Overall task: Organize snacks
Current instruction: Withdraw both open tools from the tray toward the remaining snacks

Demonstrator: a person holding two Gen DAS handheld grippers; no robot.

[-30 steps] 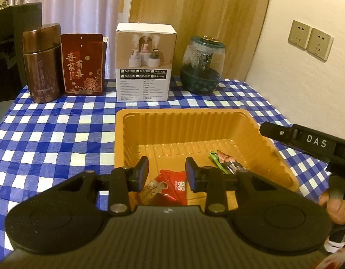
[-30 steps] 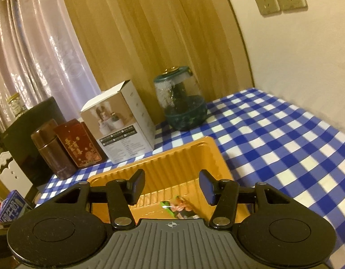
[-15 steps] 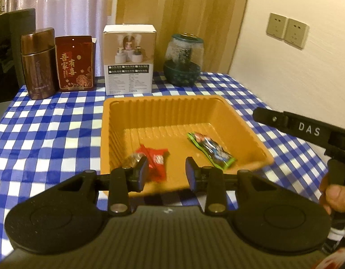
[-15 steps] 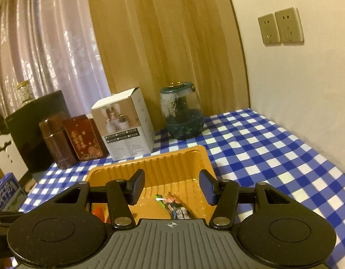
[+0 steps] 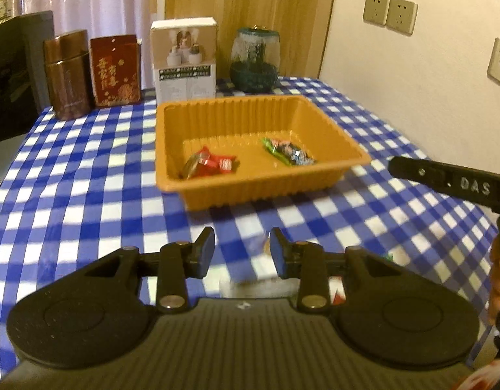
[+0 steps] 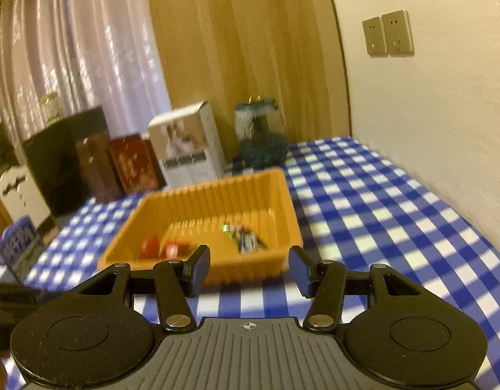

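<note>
Just below the left gripper, blurred snacks on the checked tablecloth, nearer than the tray.
Both grippers parted and empty, right gripper too; long axis unreadable; two wrapped snacks already in tray.

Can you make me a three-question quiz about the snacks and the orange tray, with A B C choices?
1. Where is the red snack packet?
A. inside the orange tray
B. on top of the white box
C. on the floor

2. What colours is the tablecloth?
A. green and yellow
B. blue and white
C. plain red

3. What is between the fingers of the right hand-held gripper?
A. a snack packet
B. a jar
C. nothing

Answers: 1 A, it lies on the tray's floor, at the left. 2 B, blue and white checks cover it. 3 C, the jaws stand apart with only tablecloth showing between them.
</note>
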